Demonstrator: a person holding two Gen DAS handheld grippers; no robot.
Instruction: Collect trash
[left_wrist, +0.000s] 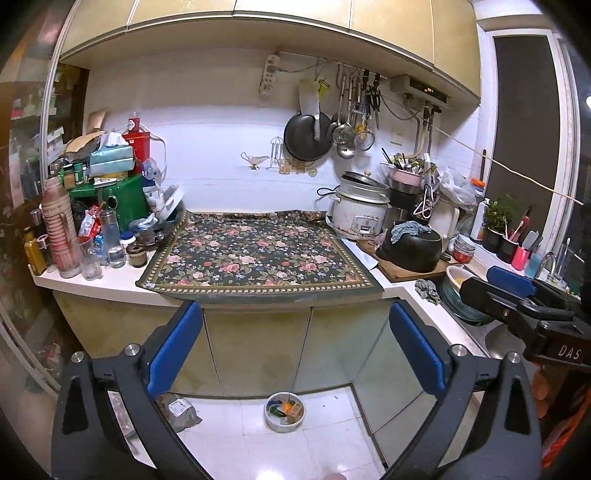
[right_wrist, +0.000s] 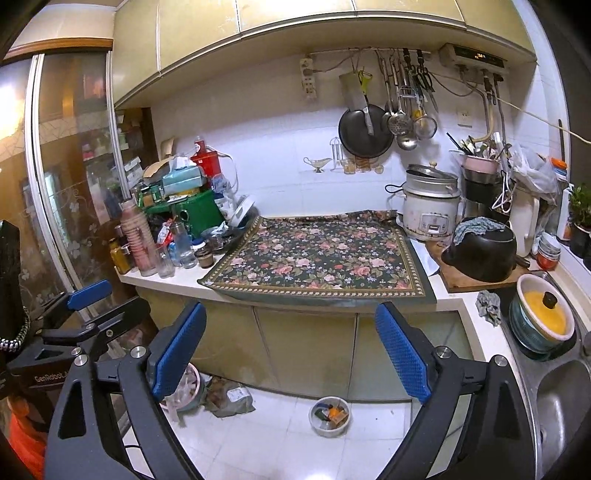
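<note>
Down on the white floor tiles by the left cabinet base lies a crumpled bag (right_wrist: 231, 397) of trash, just beside a pink bin (right_wrist: 186, 387) stuffed with scraps; a small round bowl (left_wrist: 284, 411) of bits sits further right, well apart. Above them the counter (left_wrist: 110, 282) carries a floral cloth (left_wrist: 258, 254), with a rice cooker (left_wrist: 360, 212) to its right. Left gripper (left_wrist: 293, 345) and right gripper (right_wrist: 291, 345) both hang wide open over the floor, holding nothing.
</note>
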